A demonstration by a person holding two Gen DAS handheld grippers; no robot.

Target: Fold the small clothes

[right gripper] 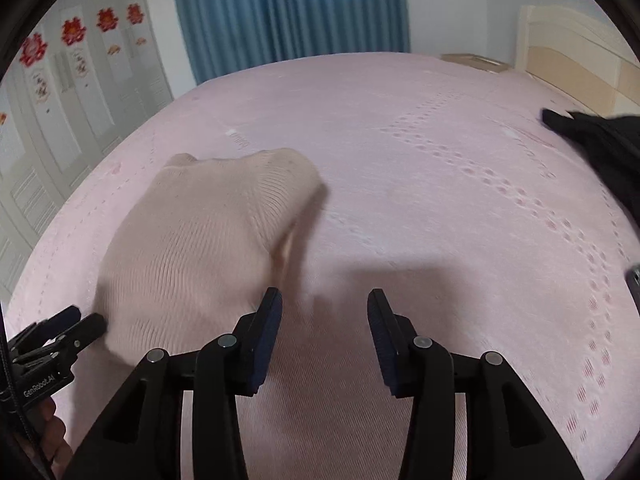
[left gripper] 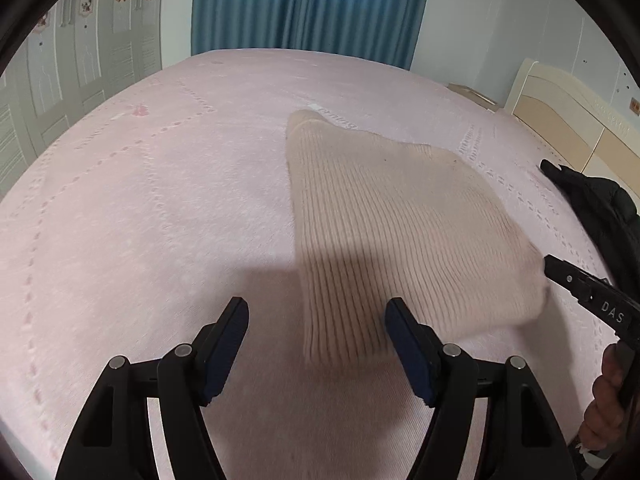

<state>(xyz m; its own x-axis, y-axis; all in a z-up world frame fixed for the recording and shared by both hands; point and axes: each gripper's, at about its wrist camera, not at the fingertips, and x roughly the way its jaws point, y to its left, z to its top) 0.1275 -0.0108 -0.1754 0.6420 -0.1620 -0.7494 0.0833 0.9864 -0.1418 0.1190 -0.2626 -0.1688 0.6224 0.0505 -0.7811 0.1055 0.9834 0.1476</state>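
Observation:
A beige ribbed knit garment (left gripper: pixel 400 220) lies folded on the pink bed sheet (left gripper: pixel 140 200). In the left wrist view my left gripper (left gripper: pixel 316 312) stands open over its near corner, and the pads do not press the cloth. My right gripper (left gripper: pixel 560 272) reaches the garment's right edge from the right. In the right wrist view the garment (right gripper: pixel 200 240) lies to the left, its edge beside my right gripper's left finger. The right gripper (right gripper: pixel 324 304) is open with only sheet between its fingers. The left gripper (right gripper: pixel 88 318) shows at the garment's lower left edge.
A black jacket (left gripper: pixel 600 208) (right gripper: pixel 600 140) lies at the bed's right side, before a cream headboard (left gripper: pixel 560 112). A blue curtain (left gripper: pixel 312 8) and white wardrobe doors (left gripper: pixel 80 60) stand beyond the bed. A hand (left gripper: pixel 608 400) holds the right gripper.

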